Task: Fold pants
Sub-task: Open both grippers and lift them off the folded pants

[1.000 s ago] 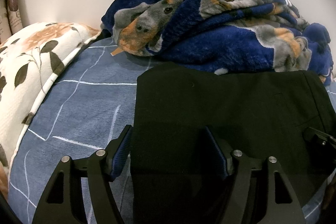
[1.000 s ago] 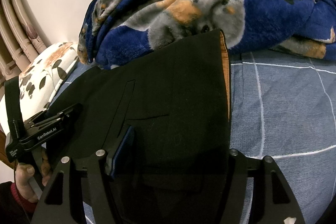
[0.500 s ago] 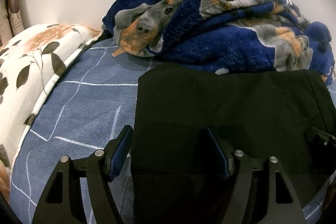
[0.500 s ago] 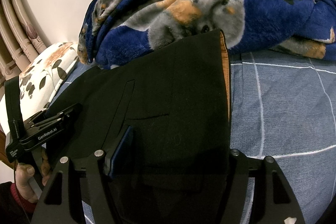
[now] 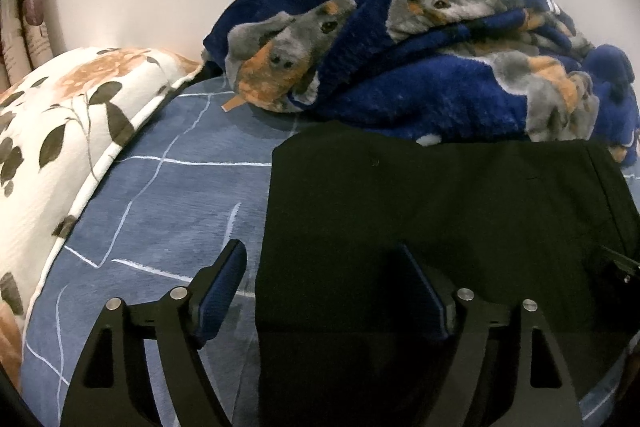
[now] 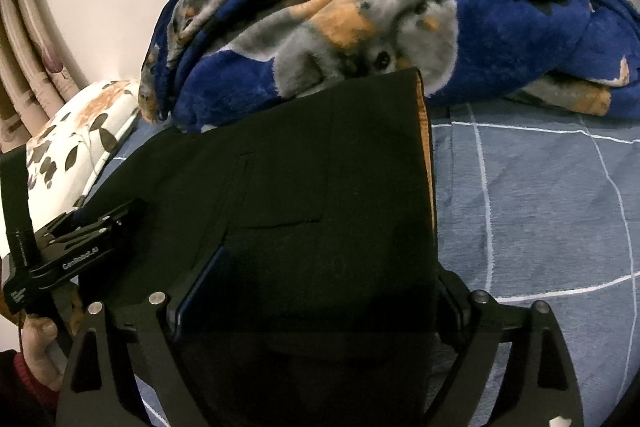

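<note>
Black pants [image 5: 440, 211] lie folded into a flat rectangle on the blue checked bed sheet [image 5: 168, 211]. My left gripper [image 5: 332, 287] is open over the pants' left edge, its left finger over the sheet and its right finger over the cloth. In the right wrist view the pants [image 6: 320, 187] show an orange inner waistband along their right edge. My right gripper [image 6: 316, 291] is open and straddles the pants' near right part. The left gripper's body [image 6: 80, 243] and the hand holding it show at the left.
A bunched blue fleece blanket with dog prints [image 5: 440, 59] lies just behind the pants against the wall. A white floral pillow [image 5: 60, 131] sits at the left, with curtains [image 6: 24, 67] beyond. Bare sheet [image 6: 540, 207] lies to the right of the pants.
Almost nothing has moved. Both grippers stay open over the folded pants, with only a slight camera shift.
</note>
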`<state>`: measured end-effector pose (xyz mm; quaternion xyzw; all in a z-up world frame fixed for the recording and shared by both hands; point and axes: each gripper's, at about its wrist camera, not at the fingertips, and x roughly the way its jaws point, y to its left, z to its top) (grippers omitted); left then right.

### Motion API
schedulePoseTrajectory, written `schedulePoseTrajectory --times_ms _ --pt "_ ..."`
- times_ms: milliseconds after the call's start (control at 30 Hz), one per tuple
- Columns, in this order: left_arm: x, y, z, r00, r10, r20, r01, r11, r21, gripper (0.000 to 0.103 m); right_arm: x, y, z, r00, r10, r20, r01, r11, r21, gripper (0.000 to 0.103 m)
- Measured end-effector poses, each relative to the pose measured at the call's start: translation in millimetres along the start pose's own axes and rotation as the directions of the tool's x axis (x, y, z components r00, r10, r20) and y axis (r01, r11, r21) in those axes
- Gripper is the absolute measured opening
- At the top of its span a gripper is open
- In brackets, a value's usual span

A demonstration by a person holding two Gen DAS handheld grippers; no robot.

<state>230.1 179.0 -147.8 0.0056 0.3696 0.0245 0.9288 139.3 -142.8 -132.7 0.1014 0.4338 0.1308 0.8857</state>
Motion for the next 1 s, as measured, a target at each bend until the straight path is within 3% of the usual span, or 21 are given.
schedulePoseTrajectory --times_ms 100,167,300,433,533,667,800,1000 --pt "-12.9 0.1 0.3 0.998 0.057 0.024 -0.057 0.998 0.007 0.079 -10.5 0.8 -1.0 0.999 -0.024 0.035 0.024 1.0 0.002 0.089" --pt "-27.9 0.2 3.3 0.996 0.083 0.04 -0.084 0.996 0.021 0.087 -25.8 3.7 -1.8 0.997 -0.056 0.061 0.057 0.998 -0.016 0.089" --pt "-76.6 -2.0 12.9 0.992 0.029 0.12 -0.032 0.999 0.024 0.09 -75.4 12.5 -3.4 0.989 -0.02 0.15 0.024 0.999 -0.026 0.089" --pt "-145.6 -16.1 24.2 0.963 0.106 0.248 -0.117 0.993 0.029 0.103 -114.3 25.7 -13.8 0.985 0.012 0.173 -0.001 0.998 -0.065 0.089" --pt "-178.0 -23.1 29.4 0.962 0.017 0.273 -0.029 0.999 0.041 0.103 -132.0 28.8 -24.9 0.985 0.032 0.169 -0.023 0.998 -0.056 0.09" --pt "-200.1 -36.1 31.7 0.971 -0.047 0.235 0.029 0.996 0.083 0.103 -146.2 31.1 -35.0 0.987 0.05 0.153 -0.045 0.998 -0.032 0.09" --pt "-218.2 -42.2 22.0 0.952 -0.127 0.279 0.116 0.992 0.055 0.103 -161.3 36.5 -46.6 0.987 0.047 0.151 -0.04 0.998 -0.052 0.091" --pt "-240.7 -47.1 17.2 0.953 -0.06 0.297 0.057 0.998 0.019 0.103 -183.6 40.9 -54.8 0.984 0.039 0.172 -0.029 0.998 -0.059 0.094"
